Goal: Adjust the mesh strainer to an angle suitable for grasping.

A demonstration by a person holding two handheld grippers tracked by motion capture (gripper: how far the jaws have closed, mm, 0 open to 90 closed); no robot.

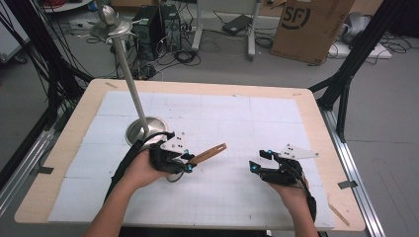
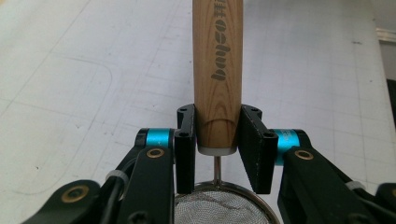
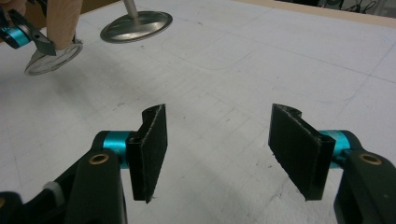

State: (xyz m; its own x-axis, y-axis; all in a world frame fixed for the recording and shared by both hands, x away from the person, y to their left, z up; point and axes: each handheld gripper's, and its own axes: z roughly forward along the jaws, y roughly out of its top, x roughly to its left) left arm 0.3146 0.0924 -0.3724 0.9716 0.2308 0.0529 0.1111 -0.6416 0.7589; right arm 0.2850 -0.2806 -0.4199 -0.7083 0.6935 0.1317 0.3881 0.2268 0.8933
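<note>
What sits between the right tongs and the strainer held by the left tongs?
Nothing visible. The right tongs are open over bare white mat; the strainer, clamped by its wooden handle in the left tongs, lies across an unobstructed stretch. The metal stand sits farther back.

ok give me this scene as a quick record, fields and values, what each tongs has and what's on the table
left tongs: shut on the wooden handle of a mesh strainer
right tongs: open, holding nothing, over the white mat
stand: metal pole on a round base, beyond the left tongs
handle direction: points toward the right tongs in the high view
table: wood edge around the white mat
</note>
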